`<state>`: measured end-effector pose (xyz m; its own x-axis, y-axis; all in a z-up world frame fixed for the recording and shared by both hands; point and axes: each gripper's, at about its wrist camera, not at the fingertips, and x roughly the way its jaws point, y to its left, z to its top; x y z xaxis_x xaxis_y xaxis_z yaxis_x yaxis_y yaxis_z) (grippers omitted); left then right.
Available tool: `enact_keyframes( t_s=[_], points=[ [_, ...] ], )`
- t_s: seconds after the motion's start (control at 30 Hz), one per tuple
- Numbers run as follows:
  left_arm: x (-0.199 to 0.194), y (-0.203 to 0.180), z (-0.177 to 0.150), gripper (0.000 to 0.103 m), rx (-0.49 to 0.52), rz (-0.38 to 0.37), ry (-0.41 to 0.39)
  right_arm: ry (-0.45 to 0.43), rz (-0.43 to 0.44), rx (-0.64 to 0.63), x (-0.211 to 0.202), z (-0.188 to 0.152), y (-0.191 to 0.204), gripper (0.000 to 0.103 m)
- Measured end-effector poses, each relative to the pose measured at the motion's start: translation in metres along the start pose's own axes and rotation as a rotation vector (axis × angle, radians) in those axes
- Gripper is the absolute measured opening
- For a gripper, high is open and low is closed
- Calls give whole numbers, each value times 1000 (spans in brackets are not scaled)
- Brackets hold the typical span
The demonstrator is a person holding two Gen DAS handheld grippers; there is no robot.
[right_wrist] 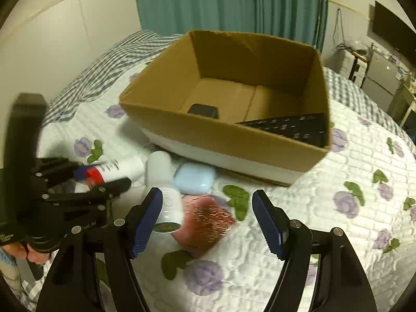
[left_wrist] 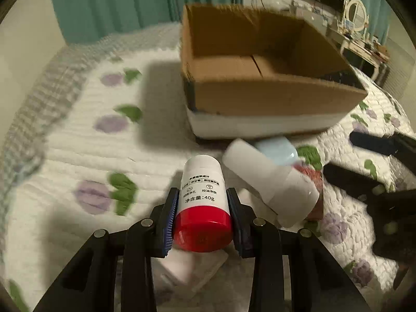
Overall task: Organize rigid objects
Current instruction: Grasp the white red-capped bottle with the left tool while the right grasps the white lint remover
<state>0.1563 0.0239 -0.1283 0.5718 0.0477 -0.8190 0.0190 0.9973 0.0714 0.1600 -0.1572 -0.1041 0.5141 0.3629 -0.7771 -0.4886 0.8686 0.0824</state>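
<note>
A white bottle with a red cap [left_wrist: 204,202] is clamped between the blue-padded jaws of the left gripper [left_wrist: 203,217], its cap toward the camera and its body pointing ahead above the floral quilt [left_wrist: 78,143] of the bed. Under the bottle a pale, blurred packet [left_wrist: 189,267] is seen on the quilt. Just to the right a white cylinder [left_wrist: 270,179] lies tilted, and a light blue case [left_wrist: 278,149] is found beyond it, close to the foot of the cardboard box [left_wrist: 273,96].

In the right wrist view the right gripper [right_wrist: 208,223] is held with its jaws wide apart and nothing between them. A reddish, glittery object [right_wrist: 208,223] lies on the quilt below them, touching the white cylinder [right_wrist: 163,195] at its left. The light blue case [right_wrist: 193,178] rests just beyond, beside the box. The left gripper with the bottle [right_wrist: 109,171] is seen at the left.

Farther off, the open cardboard box [right_wrist: 221,135] stands on the bed. Inside it a dark remote control [right_wrist: 288,127] leans against the near wall, and a small black object [right_wrist: 204,110] lies on the floor of the box. A teal curtain [right_wrist: 228,2] hangs behind.
</note>
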Motion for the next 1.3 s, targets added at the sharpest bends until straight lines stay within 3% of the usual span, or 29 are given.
enact_keyframes(
  t_s=[0.13, 0.3, 0.43, 0.53, 0.67, 0.97, 1.3],
  points=[
    [-16, 7, 3, 36, -30, 13, -60, 29, 57, -3, 13, 0, 11, 71],
    [-17, 14, 3, 36, -58, 28, -57, 78, 89, -6, 34, 0, 23, 69],
    [-16, 14, 5, 36, -61, 30, -56, 122, 118, 21, 50, -3, 26, 61],
    [-17, 11, 4, 36, -50, 38, -57, 159, 133, 9, 58, -8, 29, 47],
    [-20, 11, 4, 36, -53, 57, -55, 154, 128, -5, 56, -11, 30, 46],
    [-54, 0, 17, 36, -55, 79, -118, -29, 49, -85, -7, -4, 28, 45],
    [-85, -13, 57, 36, -41, 68, -213, -184, 27, -88, -65, 17, 15, 45]
  ],
)
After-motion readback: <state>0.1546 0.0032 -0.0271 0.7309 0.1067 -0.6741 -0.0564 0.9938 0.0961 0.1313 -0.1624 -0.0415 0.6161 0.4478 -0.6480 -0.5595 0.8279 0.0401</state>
